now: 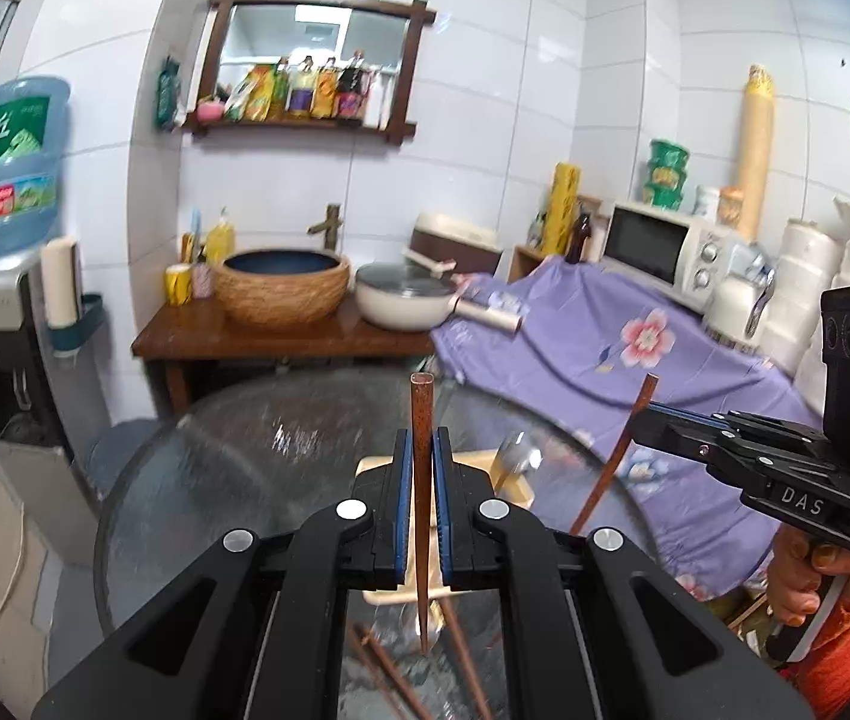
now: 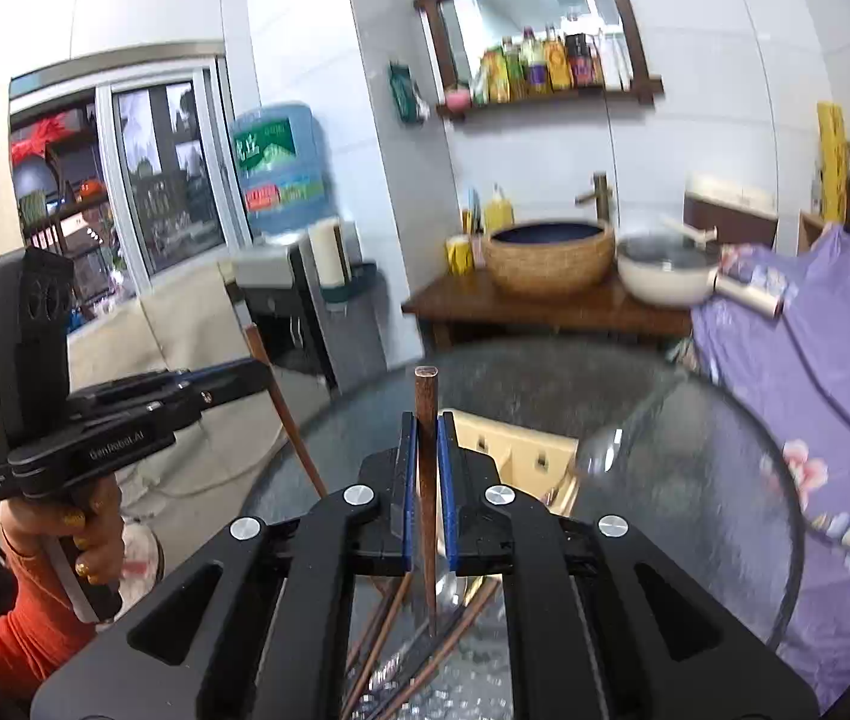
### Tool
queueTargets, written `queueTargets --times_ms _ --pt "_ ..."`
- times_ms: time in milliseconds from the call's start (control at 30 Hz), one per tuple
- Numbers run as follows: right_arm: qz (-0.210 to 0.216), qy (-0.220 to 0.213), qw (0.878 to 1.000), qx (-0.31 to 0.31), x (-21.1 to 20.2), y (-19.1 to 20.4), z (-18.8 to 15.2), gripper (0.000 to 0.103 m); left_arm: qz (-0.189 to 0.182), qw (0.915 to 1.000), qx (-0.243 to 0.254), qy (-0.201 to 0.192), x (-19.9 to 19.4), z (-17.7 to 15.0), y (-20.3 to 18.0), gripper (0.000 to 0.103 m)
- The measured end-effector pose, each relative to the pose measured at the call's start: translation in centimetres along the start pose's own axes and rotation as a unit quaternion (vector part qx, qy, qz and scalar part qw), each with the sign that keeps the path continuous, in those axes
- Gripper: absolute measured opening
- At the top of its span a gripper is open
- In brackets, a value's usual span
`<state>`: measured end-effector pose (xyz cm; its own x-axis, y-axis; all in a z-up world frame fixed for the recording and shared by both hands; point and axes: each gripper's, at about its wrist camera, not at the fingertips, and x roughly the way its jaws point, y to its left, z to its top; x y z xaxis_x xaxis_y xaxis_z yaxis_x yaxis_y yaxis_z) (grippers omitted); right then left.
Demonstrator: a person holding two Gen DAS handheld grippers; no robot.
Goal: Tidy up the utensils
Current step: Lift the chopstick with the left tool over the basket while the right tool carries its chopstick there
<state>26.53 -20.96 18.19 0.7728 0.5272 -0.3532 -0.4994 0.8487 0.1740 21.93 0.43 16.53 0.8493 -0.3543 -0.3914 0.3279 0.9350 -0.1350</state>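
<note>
Clamping chopstick (image 1: 422, 456) each, both jaws closed | glass table (image 1: 281, 438) | tiled wall (image 1: 484, 138)

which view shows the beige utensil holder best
The right wrist view: the beige utensil holder shows its compartments past the right gripper. In the left wrist view the left gripper covers most of it, leaving only edges.

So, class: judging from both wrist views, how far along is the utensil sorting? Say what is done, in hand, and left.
Done: nothing clearly; the cream organizer is too hidden to show sorted items. In hand: the left gripper is shut on one brown chopstick, and the right gripper on another chopstick, both above the glass table. Left: loose chopsticks and a spoon below.
</note>
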Motion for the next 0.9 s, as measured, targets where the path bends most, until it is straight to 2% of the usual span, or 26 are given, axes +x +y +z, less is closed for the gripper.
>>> queueTargets --times_ms 233,433,533,900 --pt "-0.047 -0.06 0.997 -0.008 -1.2 0.4 5.9 0.008 0.016 0.9991 -0.011 -0.038 0.6 5.9 -1.0 0.007" --pt "-0.083 -0.085 0.993 -0.004 0.2 -0.2 7.9 0.008 0.053 0.9972 -0.026 -0.047 3.2 8.3 -0.8 0.007" --pt "-0.097 -0.079 0.992 -0.004 2.1 -0.7 7.2 0.008 0.059 0.997 -0.038 -0.032 5.3 7.9 -0.4 0.007" --pt "-0.117 -0.012 0.993 0.027 8.9 -3.7 1.4 0.008 0.066 0.9951 -0.058 0.044 11.6 1.5 1.5 0.007"
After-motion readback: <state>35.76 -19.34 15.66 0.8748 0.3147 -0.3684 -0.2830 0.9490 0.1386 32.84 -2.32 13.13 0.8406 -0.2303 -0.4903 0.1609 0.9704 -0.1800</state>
